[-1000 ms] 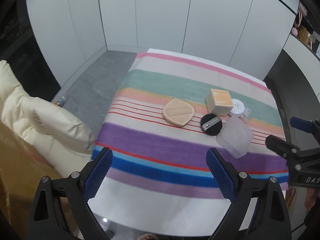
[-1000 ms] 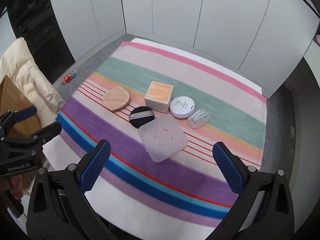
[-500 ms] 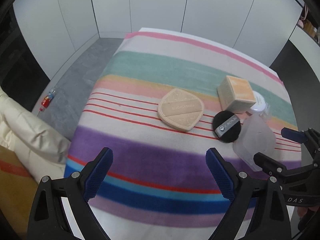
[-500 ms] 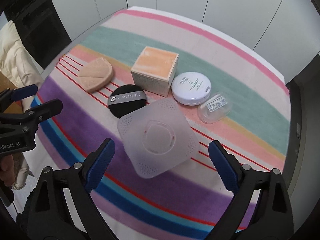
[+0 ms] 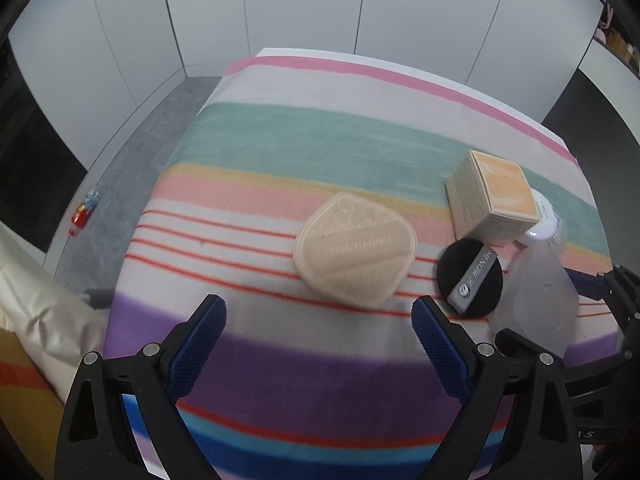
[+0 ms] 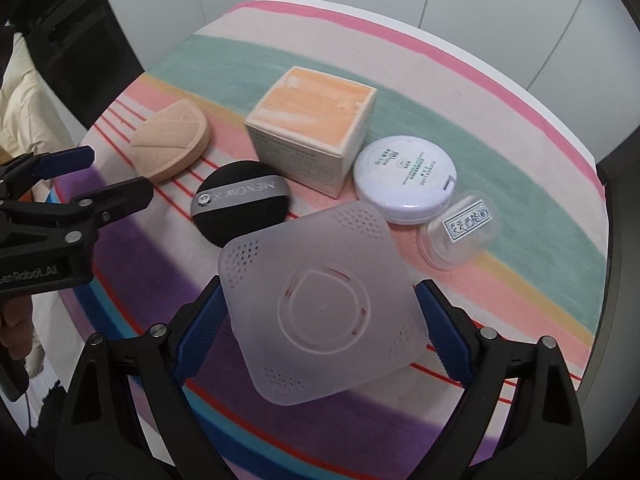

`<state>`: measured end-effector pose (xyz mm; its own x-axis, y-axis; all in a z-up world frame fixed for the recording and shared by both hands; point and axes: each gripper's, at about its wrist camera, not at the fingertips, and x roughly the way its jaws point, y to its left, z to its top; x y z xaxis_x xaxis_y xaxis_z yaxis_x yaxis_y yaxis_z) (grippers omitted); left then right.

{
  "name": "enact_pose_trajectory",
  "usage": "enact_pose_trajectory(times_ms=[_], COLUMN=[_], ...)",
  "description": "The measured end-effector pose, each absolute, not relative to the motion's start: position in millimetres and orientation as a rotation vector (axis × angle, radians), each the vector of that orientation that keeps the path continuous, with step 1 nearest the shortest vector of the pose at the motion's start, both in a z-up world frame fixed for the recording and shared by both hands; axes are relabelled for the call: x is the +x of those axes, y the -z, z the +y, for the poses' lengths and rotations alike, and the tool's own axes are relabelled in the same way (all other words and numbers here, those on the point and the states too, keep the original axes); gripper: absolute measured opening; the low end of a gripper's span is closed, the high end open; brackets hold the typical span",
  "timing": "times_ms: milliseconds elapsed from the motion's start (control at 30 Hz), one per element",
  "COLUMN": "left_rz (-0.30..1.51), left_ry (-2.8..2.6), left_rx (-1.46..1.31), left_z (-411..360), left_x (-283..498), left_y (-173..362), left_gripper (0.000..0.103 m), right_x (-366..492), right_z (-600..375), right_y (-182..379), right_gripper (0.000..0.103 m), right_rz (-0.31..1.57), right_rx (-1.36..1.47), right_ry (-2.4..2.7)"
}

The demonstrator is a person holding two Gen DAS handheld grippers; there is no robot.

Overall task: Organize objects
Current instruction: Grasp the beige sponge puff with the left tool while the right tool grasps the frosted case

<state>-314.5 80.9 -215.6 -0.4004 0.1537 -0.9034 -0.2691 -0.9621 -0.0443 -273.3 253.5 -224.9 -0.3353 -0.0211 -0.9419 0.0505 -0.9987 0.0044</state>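
My right gripper [image 6: 320, 292] points down over a frosted square plastic case [image 6: 320, 312]. Its jaws are closing, with the case between them and the blue pads [image 6: 200, 328] right at its edges; no firm press shows. Behind the case lie a black round puff [image 6: 240, 204], an orange-topped box [image 6: 312, 120], a white compact [image 6: 404, 178] and a small clear dome case [image 6: 460, 232]. My left gripper [image 5: 318, 308] hangs open and empty over the purple stripe. A beige puff [image 5: 354, 254] lies just ahead of its fingertips.
A striped cloth [image 5: 280, 140] covers the table, with grey floor and white wall panels beyond. A cream jacket [image 5: 32, 300] sits off the left edge. A small bottle [image 5: 82, 212] lies on the floor. A person's hand [image 6: 12, 320] holds the left gripper.
Both grippers have come down and closer to the objects. The right jaws have narrowed around the frosted case. The left jaws keep the same width.
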Motion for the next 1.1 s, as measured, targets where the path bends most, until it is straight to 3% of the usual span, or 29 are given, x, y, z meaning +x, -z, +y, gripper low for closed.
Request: enact_pose_trajectory(times_ms=[167,367,400,1100], left_rz=[0.167,0.209,0.206,0.147], left_ry=[-2.417,-2.425,-2.42,-2.43], left_rx=[-1.547,-1.503,-1.494,-1.453], left_z=[91.8,101.9,103.2,103.6], left_x=[-326.2,-329.7,-329.2,-284.9], left_y=[224.3,224.3,223.1,158.8], left_gripper=[0.094,0.072,0.064,0.062], right_x=[-274.9,-269.7,-268.1,-239.6], right_z=[254.7,253.4,253.7,265.5], right_y=[225.1,223.9,222.5,162.9], right_gripper=[0.09,0.087,0.087,0.087], right_rz=[-0.016,-0.025,-0.032,-0.077], right_rx=[1.791,1.794,1.79,1.751], right_ry=[2.558,2.566,2.57,2.64])
